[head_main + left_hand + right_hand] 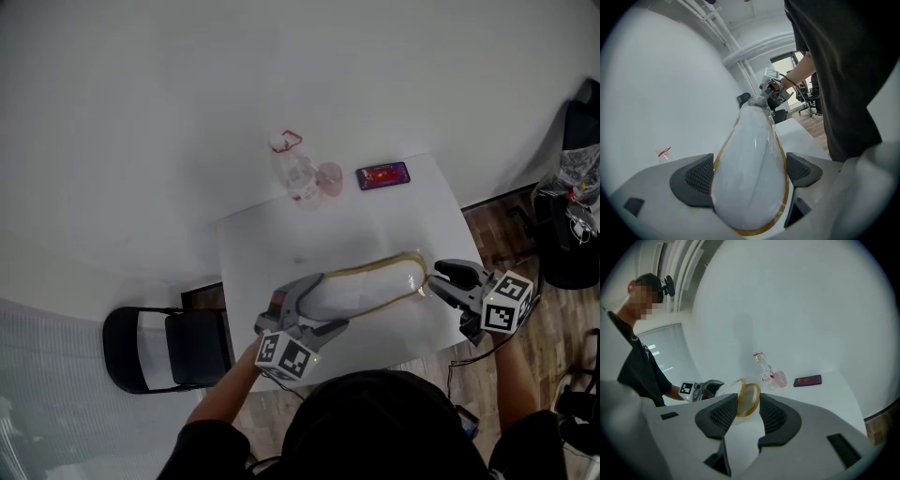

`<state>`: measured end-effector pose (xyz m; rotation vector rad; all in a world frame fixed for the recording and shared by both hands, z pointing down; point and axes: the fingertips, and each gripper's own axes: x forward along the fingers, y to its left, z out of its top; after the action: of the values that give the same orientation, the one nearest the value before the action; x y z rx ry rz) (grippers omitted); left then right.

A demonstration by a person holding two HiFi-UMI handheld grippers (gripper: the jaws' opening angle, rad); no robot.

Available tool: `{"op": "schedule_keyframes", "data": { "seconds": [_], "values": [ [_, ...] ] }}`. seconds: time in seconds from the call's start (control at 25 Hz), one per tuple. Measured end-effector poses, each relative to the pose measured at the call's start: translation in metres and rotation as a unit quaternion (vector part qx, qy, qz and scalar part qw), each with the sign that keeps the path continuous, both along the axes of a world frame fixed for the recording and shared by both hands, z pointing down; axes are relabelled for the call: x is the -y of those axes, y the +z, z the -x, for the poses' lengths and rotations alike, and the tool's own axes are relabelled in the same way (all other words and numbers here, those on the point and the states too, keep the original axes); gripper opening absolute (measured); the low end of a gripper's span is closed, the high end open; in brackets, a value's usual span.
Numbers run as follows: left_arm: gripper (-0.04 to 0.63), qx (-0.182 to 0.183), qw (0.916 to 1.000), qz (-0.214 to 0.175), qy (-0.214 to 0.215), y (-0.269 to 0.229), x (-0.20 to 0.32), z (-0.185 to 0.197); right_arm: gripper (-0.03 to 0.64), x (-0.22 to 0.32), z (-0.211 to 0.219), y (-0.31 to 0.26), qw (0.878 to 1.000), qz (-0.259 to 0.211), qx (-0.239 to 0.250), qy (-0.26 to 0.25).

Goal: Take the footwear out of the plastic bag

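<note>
A white piece of footwear with a yellow rim [367,286], wrapped in clear plastic bag film, hangs lengthwise above the front of the white table [272,246]. My left gripper [317,307] is shut on its near end; in the left gripper view both pads press the wrapped footwear [750,178] at its sides, and the bag bunches at the far tip [761,101]. My right gripper [437,279] stands open at the other end. In the right gripper view the yellow-rimmed tip [747,398] shows just beyond the gap, clear of the fingers [723,417].
At the table's back stand a clear bottle with a red cap ring [294,169], a pink cup [330,178] and a phone [382,175]. A black folding chair [169,349] sits on the floor at left. Dark gear [574,220] is at right.
</note>
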<state>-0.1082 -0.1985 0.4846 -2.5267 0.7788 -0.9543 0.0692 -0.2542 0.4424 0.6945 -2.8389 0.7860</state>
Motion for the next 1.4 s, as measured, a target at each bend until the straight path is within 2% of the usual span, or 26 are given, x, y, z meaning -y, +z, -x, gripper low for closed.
{"op": "schedule_keyframes", "data": {
  "seconds": [0.28,0.56,0.76,0.96,1.04,1.08,1.12,1.16,1.2,1.28,1.4],
  "values": [
    [0.506,-0.011,0.9996,-0.025,-0.002,-0.02,-0.002,0.009,0.192,-0.006,0.013,-0.026,0.996,0.028,0.078,-0.042],
    [0.506,-0.009,0.9986,-0.048,0.02,-0.029,-0.006,0.003,0.206,-0.008,0.02,-0.031,0.996,0.025,0.073,-0.049],
    [0.508,-0.01,0.9979,-0.061,0.023,-0.032,-0.007,0.005,0.206,-0.008,0.021,-0.031,0.997,0.014,0.051,-0.05],
    [0.502,-0.021,0.9965,-0.076,0.029,-0.04,-0.012,0.004,0.206,-0.008,0.024,-0.029,0.997,0.029,0.054,-0.052],
    [0.439,-0.022,0.9954,-0.089,0.029,-0.042,-0.013,0.004,0.206,-0.009,0.026,-0.03,0.996,0.032,0.057,-0.056],
    [0.387,-0.02,0.995,-0.094,0.029,-0.041,-0.013,0.005,0.206,-0.009,0.027,-0.033,0.996,0.034,0.066,-0.057],
    [0.376,-0.019,0.9947,-0.097,0.028,-0.039,-0.013,0.005,0.206,-0.009,0.027,-0.036,0.995,0.036,0.079,-0.055],
    [0.37,-0.019,0.9947,-0.098,0.028,-0.037,-0.014,0.005,0.183,-0.007,0.027,-0.04,0.994,0.036,0.09,-0.05],
    [0.365,-0.018,0.9947,-0.098,0.027,-0.035,-0.014,0.005,0.097,-0.006,0.028,-0.042,0.994,0.036,0.098,-0.042],
    [0.362,-0.006,0.9942,-0.104,0.027,-0.031,-0.013,0.004,0.092,-0.004,0.03,-0.044,0.994,0.035,0.099,-0.036],
    [0.359,0.014,0.9923,-0.117,0.038,-0.027,-0.013,0.006,0.092,-0.011,0.036,-0.043,0.995,0.029,0.069,-0.073]
  ]
}}
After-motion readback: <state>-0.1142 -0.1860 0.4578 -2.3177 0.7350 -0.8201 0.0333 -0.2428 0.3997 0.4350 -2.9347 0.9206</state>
